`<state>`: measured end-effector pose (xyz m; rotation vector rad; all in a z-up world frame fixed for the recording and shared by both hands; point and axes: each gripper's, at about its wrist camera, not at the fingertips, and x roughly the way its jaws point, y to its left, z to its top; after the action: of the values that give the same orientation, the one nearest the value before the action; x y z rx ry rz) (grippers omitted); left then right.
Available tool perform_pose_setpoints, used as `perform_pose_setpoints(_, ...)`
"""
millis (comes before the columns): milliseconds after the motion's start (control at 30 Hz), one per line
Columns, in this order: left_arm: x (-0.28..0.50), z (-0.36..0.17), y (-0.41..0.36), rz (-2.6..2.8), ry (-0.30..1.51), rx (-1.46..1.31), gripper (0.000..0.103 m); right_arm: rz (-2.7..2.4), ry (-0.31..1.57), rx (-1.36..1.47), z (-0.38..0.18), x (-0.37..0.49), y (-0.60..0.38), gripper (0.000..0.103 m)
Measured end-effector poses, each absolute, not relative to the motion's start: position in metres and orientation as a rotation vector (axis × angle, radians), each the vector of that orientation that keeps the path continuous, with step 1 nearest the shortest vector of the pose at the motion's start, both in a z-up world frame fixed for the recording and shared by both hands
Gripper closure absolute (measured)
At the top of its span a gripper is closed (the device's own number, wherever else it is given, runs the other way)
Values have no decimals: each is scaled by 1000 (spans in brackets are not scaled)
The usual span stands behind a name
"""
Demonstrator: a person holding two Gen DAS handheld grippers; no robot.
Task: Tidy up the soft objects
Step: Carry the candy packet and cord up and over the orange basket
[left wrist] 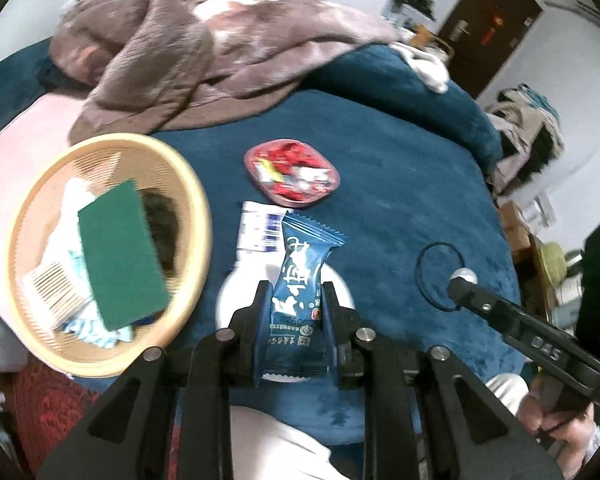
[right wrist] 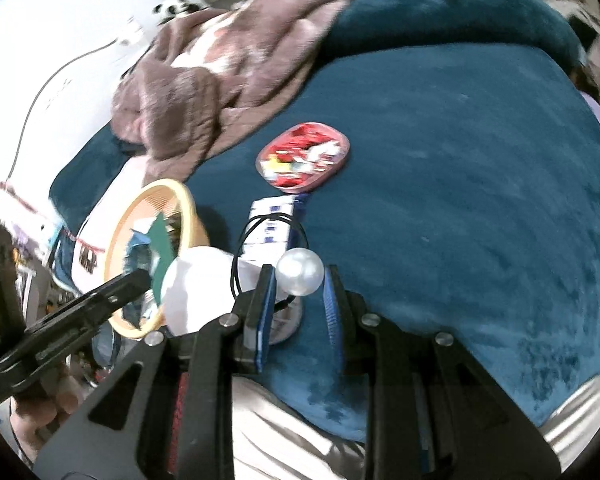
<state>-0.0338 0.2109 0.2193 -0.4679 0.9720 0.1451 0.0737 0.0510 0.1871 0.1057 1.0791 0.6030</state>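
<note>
Clamped between the left gripper's [left wrist: 296,296] narrow jaws, a blue snack packet [left wrist: 298,300] hangs above the near edge of the blue-blanketed bed [left wrist: 400,184]. Beside it, the right gripper [right wrist: 298,280] holds a black hair tie with a pearl bead [right wrist: 300,272] between jaws set just as narrow. At the bed's left edge sits a tan basket [left wrist: 196,208] holding a green sponge [left wrist: 120,252]. A red snack tray [left wrist: 292,172] and a white-and-blue pack [left wrist: 260,228] lie mid-bed, a brown blanket [left wrist: 180,48] heaped at the far edge.
</note>
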Motion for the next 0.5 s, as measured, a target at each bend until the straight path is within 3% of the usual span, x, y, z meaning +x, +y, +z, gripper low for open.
perform_pose_setpoints(500,-68,175,319,408,997,-572,80,798,1077,-6,183,56,155,78)
